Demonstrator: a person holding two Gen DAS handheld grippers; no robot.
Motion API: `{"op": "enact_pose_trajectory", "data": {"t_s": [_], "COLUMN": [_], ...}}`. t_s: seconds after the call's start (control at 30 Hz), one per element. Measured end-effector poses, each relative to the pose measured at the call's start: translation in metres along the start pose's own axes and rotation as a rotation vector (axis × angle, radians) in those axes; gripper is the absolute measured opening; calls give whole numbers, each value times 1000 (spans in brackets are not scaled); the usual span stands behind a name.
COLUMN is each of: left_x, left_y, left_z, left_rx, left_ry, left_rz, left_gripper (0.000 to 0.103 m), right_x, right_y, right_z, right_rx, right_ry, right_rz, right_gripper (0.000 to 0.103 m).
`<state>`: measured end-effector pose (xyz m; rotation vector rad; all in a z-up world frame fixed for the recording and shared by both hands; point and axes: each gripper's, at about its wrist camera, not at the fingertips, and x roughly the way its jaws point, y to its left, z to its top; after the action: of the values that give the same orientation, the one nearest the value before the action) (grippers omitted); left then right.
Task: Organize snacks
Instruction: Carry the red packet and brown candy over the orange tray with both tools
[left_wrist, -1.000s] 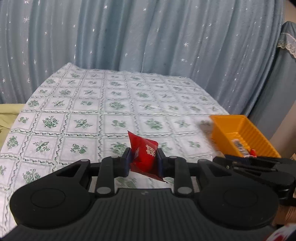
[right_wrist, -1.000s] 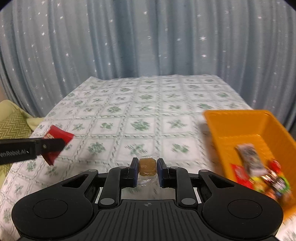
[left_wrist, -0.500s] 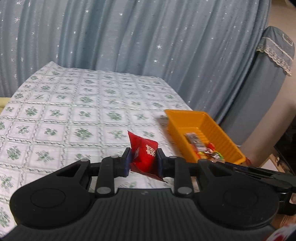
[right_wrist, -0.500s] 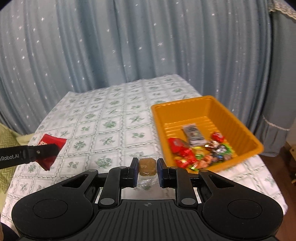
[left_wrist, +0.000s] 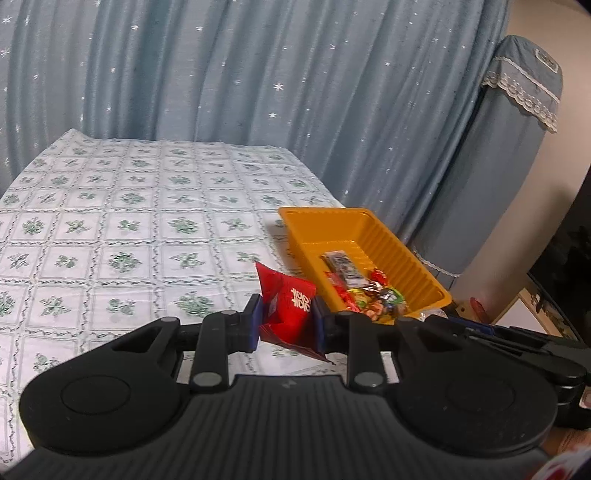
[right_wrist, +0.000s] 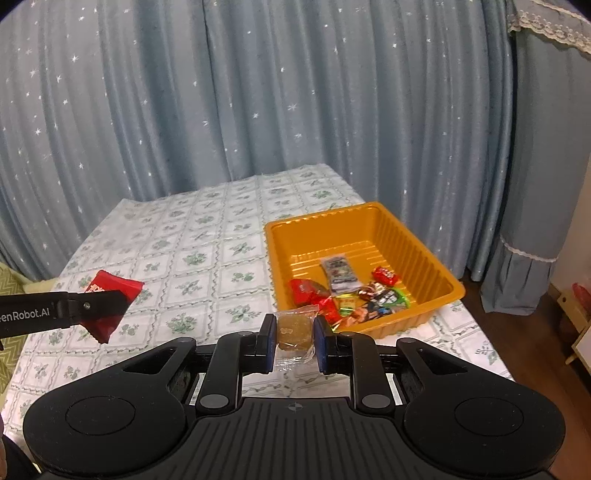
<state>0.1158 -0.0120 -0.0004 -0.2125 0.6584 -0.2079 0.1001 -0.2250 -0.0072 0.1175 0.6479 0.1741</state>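
My left gripper (left_wrist: 287, 320) is shut on a red snack packet (left_wrist: 290, 304) with white print, held above the tablecloth just left of the orange tray (left_wrist: 402, 258). That packet (right_wrist: 110, 295) and the left gripper's finger (right_wrist: 88, 308) also show at the left of the right wrist view. My right gripper (right_wrist: 294, 338) is shut on a brown cookie in a clear wrapper (right_wrist: 294, 328), held in front of the orange tray's (right_wrist: 413, 236) near left corner. Several wrapped snacks (right_wrist: 354, 291) lie in the tray's near half.
A table under a white cloth with green flower squares (left_wrist: 122, 221) fills the left and middle. Blue starred curtains (right_wrist: 258, 110) hang behind it. A covered blue object (left_wrist: 509, 155) stands right of the table, beyond the tray. Floor and a low shelf edge (right_wrist: 576, 332) lie at the right.
Both grippers have swung right and risen a little, each keeping its snack. The orange tray has shifted from the right edge toward the middle of both views.
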Motion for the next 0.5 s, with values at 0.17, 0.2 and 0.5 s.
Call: {"op": "enact_pose_trajectory", "data": {"t_s": [0.17, 0.2, 0.5], "left_x": [9, 11, 33], "left_y": [-17, -21, -52], "left_z": [1, 1, 5], "left_rx": [18, 21, 62], "left_ry": [12, 15, 35], "left_rz": [-19, -23, -65], "left_gripper": [25, 25, 25], "right_x": [-4, -4, -5], "right_y": [-13, -16, -39], "right_z": [2, 3, 7], "right_rx": [25, 30, 61], "right_ry": [-10, -12, -22], "right_rz": [-16, -19, -55], "right_gripper": [22, 22, 22]}}
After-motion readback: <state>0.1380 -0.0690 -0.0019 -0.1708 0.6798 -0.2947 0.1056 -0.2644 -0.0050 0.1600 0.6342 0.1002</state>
